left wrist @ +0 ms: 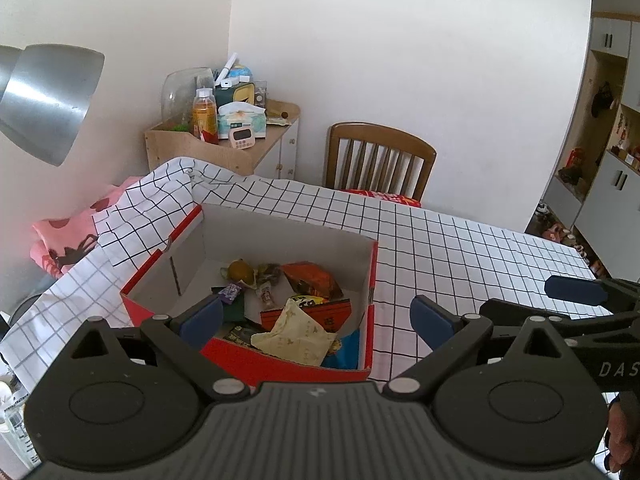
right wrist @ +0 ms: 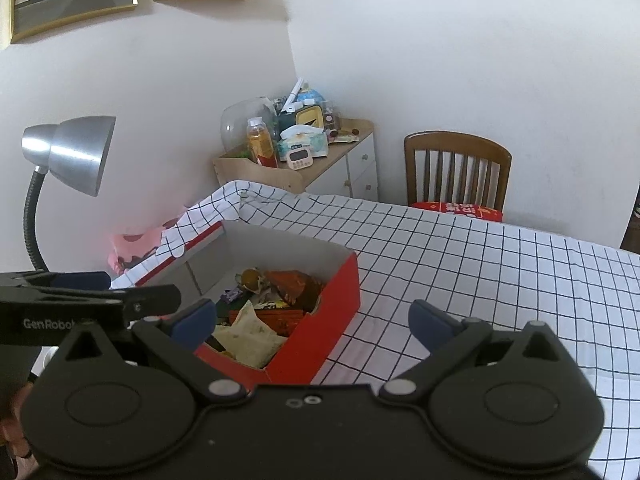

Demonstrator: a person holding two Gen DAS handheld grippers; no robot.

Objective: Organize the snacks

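Both the left tool (left wrist: 316, 320) and the right tool (right wrist: 310, 322) gape wide, holding nothing. The red box (left wrist: 370, 280) of snacks (left wrist: 294, 336) sits on the checked desk (left wrist: 460, 248). Only the right view shows the lamp's (right wrist: 76, 152) gooseneck; the deeper wrappers are probably sweets.

The left gripper (left wrist: 316, 320) is covering the near wall of the red box (left wrist: 372, 280) and part of the cream packet (left wrist: 296, 336). Print on the snack wrappers (left wrist: 308, 276) is reading too small to tell.
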